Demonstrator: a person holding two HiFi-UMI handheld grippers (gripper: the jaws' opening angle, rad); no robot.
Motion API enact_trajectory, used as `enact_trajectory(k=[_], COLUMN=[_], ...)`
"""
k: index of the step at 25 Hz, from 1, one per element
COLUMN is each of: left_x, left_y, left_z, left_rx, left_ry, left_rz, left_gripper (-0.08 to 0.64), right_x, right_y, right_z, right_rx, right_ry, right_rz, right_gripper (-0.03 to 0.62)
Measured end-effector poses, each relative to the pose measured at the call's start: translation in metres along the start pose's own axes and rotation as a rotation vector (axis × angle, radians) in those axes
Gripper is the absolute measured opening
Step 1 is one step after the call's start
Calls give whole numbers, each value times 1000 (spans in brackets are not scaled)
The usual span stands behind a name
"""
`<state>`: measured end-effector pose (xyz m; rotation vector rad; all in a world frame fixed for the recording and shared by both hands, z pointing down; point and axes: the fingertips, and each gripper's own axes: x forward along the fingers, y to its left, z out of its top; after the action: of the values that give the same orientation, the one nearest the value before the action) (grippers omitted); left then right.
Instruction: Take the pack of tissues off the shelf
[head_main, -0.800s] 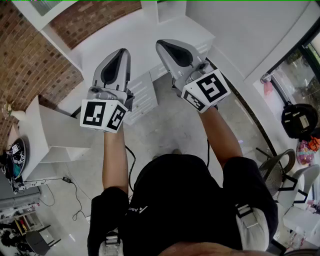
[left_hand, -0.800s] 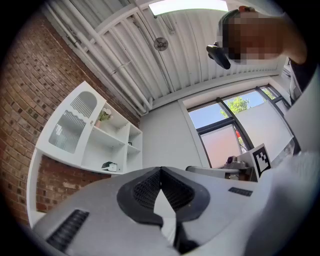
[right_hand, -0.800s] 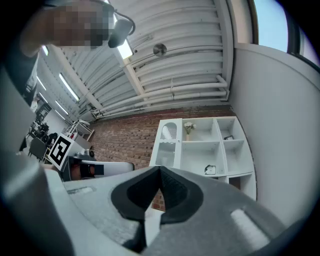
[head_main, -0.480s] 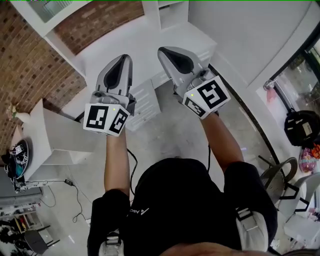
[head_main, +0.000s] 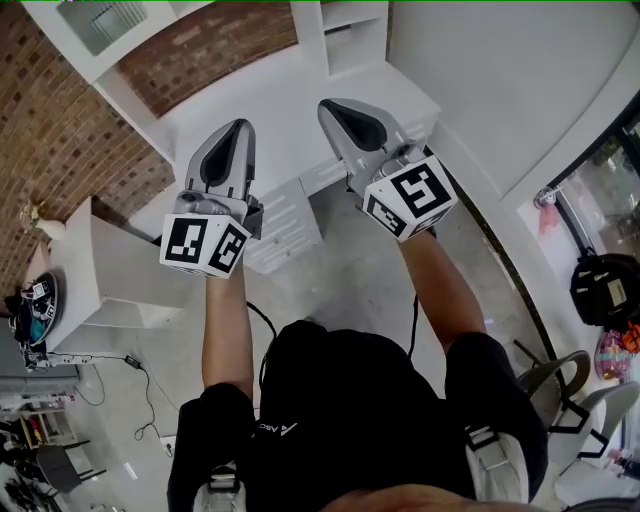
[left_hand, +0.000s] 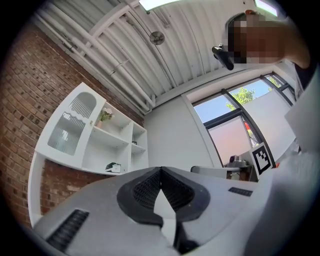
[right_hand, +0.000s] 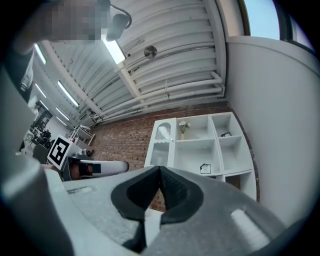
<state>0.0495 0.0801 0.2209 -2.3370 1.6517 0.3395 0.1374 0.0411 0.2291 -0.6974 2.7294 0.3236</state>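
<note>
Approach step: left gripper (left_hand: 161, 170) and right gripper (right_hand: 160, 169), jaws closed and empty, well apart from pack of tissues (right_hand: 205, 168) in white shelf's (right_hand: 218, 150) lower compartment; next move likely needs reaching closer and opening jaws.

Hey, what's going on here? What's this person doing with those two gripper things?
A person stands facing a white wall shelf on a brick wall, with a two-jaw gripper in each hand. The left gripper and the right gripper are both shut and empty, and both are aimed slightly upward toward the shelf. The pack of tissues sits in the lower middle compartment, untouched, with neither gripper near it yet.
</note>
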Motion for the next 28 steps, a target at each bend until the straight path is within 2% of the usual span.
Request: enact_trajectory(k=[6,10,15,20,28], left_x=[31,55,97,150,221], left_y=[22,55,118,192,300], left_z=[-6,-14,-31,-49,-80], left_rx=[21,21,25,18,-1], left_ry=[-5,-28,-58,-69,-71], left_rz=[7,8,6,-18,-65], left_gripper=[-2,-2,-2,-2,-2], right_x=[28,64,132,225,357], right_y=[-33,-50,-83,-123,-184], right_z=[-9,-23,-45,-66,-105], right_rx=[18,1,-42,-77,-103], right_ry=[0,8,29,41,68], right_rz=[-14,-12,-26,-45,-116], right_gripper=[2,2,3,3,22])
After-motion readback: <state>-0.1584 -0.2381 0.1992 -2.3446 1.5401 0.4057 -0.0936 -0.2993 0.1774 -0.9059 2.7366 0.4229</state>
